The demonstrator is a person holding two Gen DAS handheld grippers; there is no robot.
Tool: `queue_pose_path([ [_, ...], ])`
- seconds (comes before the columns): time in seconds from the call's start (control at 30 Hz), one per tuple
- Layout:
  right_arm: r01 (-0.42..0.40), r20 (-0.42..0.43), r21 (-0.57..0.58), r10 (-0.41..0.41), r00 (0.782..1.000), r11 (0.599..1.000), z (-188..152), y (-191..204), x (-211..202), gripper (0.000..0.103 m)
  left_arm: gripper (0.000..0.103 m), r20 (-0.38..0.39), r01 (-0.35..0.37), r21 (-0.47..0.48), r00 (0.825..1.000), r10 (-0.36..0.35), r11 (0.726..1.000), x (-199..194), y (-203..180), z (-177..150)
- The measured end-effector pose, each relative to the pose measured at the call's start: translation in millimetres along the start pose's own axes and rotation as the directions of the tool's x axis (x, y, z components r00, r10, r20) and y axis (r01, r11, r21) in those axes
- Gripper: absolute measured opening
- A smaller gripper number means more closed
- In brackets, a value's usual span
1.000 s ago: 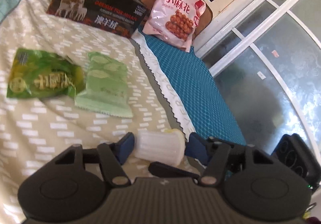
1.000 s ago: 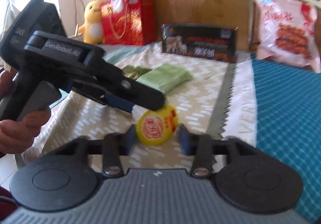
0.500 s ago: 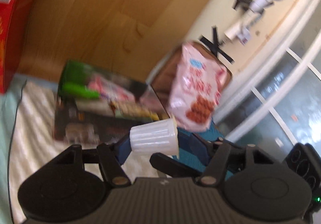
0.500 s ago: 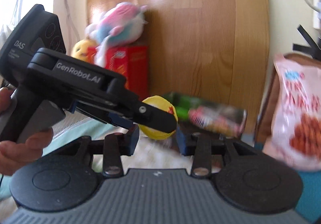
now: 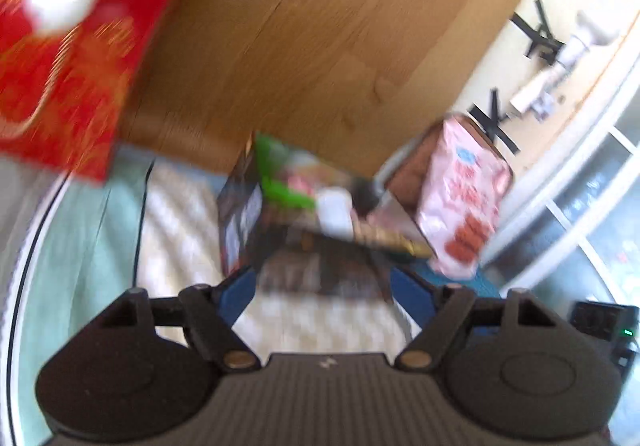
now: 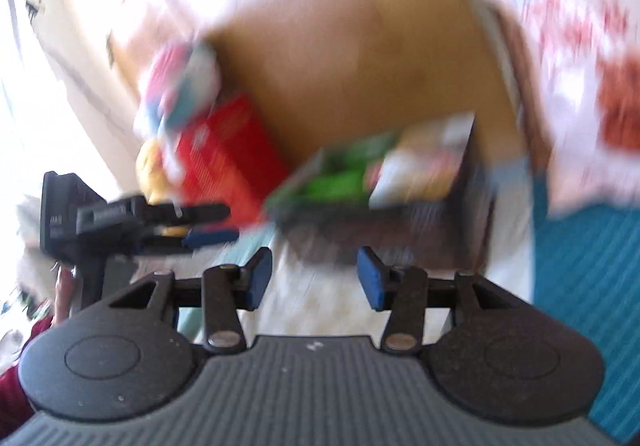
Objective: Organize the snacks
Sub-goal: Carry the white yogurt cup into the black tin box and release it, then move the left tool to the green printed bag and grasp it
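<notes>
Both grippers no longer carry the jelly cup that sat between them half a second ago. The left gripper [image 5: 320, 286] shows bare blue pads with only the bedspread [image 5: 172, 230] and the front of the box [image 5: 320, 278] behind the gap; its jaws are opening and nothing lies between them. The right gripper [image 6: 314, 278] is likewise released: its jaws are opening and the space between the pads is empty.

A pale, blurred cup [image 5: 334, 212] now lies inside the open box, among the green and pink packets. It is judged to be the jelly cup just dropped there, though blur prevents certainty. The yellow lid seen earlier cannot be made out.

Compared with one second ago, both views look up at the headboard [image 5: 320, 46] instead of down on the bedspread, and the box is seen from its open top. The pink bag [image 5: 464, 198] stands beside the box, leaning at the bed's head, outside it. The two green packets seen earlier are out of view.

Judgement: one item is stowed; at least the pink bag is not yet in the box.
</notes>
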State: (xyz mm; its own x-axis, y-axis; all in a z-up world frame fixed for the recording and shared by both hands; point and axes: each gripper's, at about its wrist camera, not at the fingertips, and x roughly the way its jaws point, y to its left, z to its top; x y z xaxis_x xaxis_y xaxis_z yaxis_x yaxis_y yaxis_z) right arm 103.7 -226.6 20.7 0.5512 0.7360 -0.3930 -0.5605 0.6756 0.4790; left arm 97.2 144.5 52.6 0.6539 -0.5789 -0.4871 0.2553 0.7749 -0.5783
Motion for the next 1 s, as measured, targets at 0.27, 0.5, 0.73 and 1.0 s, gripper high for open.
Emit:
queue_pose_path([
  [0.27,0.044,-0.099,-0.125,-0.057,0.993,0.991,-62.3,45.5,1.0,0.067,0.077,-0.063,0.091,-0.118,0.993,-0.099,0.989,-42.3,0.5,-70.8],
  [0.5,0.096,-0.095,-0.194,-0.116,0.989,0.976,-92.3,68.2,-15.5,0.079,0.078,-0.111,0.066,-0.009,0.992,-0.067,0.998,-13.9,-35.2,-97.8],
  [0.73,0.195,-0.065,-0.441,-0.248,0.967,0.876,-120.7,100.9,-1.4,0.075,0.080,-0.162,0.039,0.080,0.986,-0.026,0.996,10.4,-66.6,-116.9],
  [1.0,0.404,0.079,-0.421,-0.411,0.908,0.812,-106.9,76.8,-37.2,0.070,0.076,-0.135,0.172,-0.033,0.975,-0.175,0.985,-18.0,-50.6,-109.5],
])
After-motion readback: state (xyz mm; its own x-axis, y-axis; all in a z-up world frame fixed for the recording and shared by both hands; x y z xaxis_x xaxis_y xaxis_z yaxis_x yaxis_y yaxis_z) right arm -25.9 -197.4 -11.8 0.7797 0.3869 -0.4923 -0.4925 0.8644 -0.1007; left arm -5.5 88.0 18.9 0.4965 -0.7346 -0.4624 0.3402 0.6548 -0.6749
